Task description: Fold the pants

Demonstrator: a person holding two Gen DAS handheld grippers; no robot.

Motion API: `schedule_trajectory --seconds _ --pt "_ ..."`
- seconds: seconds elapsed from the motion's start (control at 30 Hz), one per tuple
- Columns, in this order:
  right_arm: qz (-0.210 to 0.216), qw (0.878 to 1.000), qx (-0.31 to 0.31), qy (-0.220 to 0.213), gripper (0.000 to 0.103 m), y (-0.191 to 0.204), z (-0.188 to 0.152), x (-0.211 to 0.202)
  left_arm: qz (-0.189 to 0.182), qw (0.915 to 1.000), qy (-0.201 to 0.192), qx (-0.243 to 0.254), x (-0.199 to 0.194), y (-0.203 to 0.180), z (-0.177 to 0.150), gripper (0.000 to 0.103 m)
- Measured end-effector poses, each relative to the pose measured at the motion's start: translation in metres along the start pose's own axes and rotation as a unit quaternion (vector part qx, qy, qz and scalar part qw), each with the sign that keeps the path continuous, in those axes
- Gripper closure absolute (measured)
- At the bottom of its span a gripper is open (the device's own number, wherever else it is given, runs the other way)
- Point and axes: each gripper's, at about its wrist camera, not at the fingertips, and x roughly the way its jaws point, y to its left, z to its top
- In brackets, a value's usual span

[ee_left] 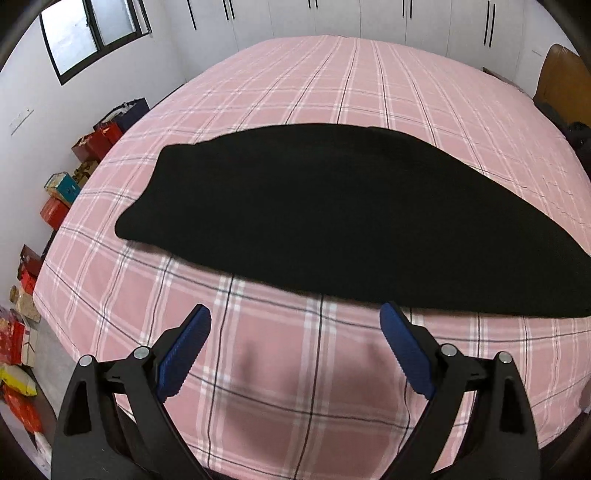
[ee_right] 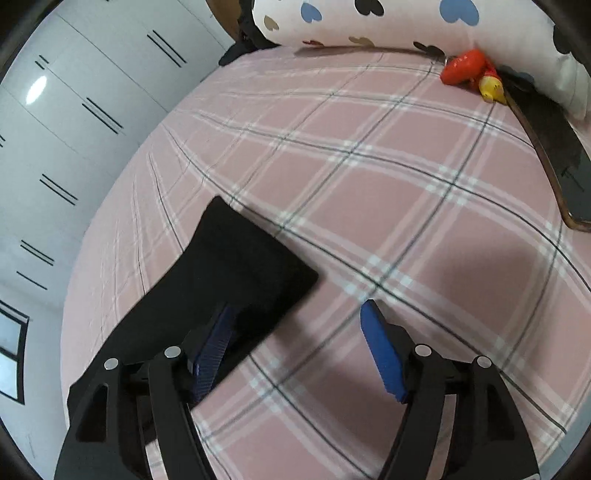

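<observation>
We see the black pants (ee_left: 332, 218) lying flat on the pink plaid bedsheet (ee_left: 295, 92), stretched as one long dark band from left to right across the middle of the bed in the left wrist view. Their left end is the broader, rounded one; toward the right they narrow and run out of the frame. In the right wrist view we see only one squared-off end of the pants (ee_right: 236, 269), flat on the bedsheet (ee_right: 406, 184), with its corners pointing away from us.

Our left gripper (ee_left: 295, 347) hovers over bare sheet just near of the pants' near edge, its blue-padded jaws spread wide with nothing between them; the right fingertip (ee_left: 391, 317) sits right at the fabric's edge, and we cannot tell whether it touches. Our right gripper (ee_right: 297, 339) is also spread wide and empty, its left blue pad (ee_right: 214, 354) over the pants' end and its right one over bare sheet.

Farther out, a heart-print pillow (ee_right: 369, 22) lies at the far end of the bed with a red and yellow toy (ee_right: 469, 74) beside it. White wardrobe doors (ee_left: 332, 14) line the far wall, a window (ee_left: 88, 33) sits at far left, and coloured boxes (ee_left: 59, 192) crowd the floor along the left wall.
</observation>
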Motion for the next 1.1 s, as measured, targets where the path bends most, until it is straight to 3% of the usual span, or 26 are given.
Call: schedule_trajectory --seconds 0.07,0.1,0.13,0.17,0.4,0.57,0.67,0.77,0.87,1.1 --pt "0.014 0.999 0.029 -0.007 0.033 -0.004 0.005 0.002 -0.001 1.0000 -0.001 -0.003 -0.001 0.004 -0.003 0.012" --pt "0.026 0.999 0.041 -0.008 0.040 -0.005 0.008 0.005 -0.001 1.0000 -0.002 -0.002 -0.001 0.005 -0.005 0.012" --pt "0.045 0.998 0.048 0.000 0.055 -0.004 0.011 0.006 0.002 1.0000 -0.004 -0.002 -0.001 0.007 -0.006 0.012" --pt "0.042 0.998 0.051 0.013 0.082 -0.002 0.013 0.009 0.004 1.0000 -0.005 0.000 -0.001 0.008 -0.007 0.012" --pt "0.099 0.995 0.009 -0.024 0.088 0.058 0.021 -0.043 0.006 0.9997 -0.023 -0.004 -0.005 0.029 -0.012 0.012" --pt "0.170 0.982 -0.066 -0.050 0.088 0.152 0.013 -0.099 0.018 0.9987 -0.046 0.010 -0.017 0.041 -0.014 0.012" --pt "0.189 0.972 -0.127 -0.057 0.088 0.212 -0.002 -0.126 0.029 0.9976 -0.059 0.023 -0.025 0.045 -0.014 0.012" --pt "0.181 0.960 -0.204 -0.061 0.088 0.268 -0.030 -0.148 0.044 0.9954 -0.076 0.040 -0.035 0.048 -0.012 0.012" --pt "0.155 0.948 -0.272 -0.060 0.088 0.314 -0.065 -0.152 0.035 0.9942 -0.088 0.051 -0.041 0.049 -0.006 0.012" --pt "0.130 0.927 -0.351 -0.020 0.088 0.371 -0.135 -0.126 0.005 0.9942 -0.096 0.048 -0.040 0.053 0.006 0.012"
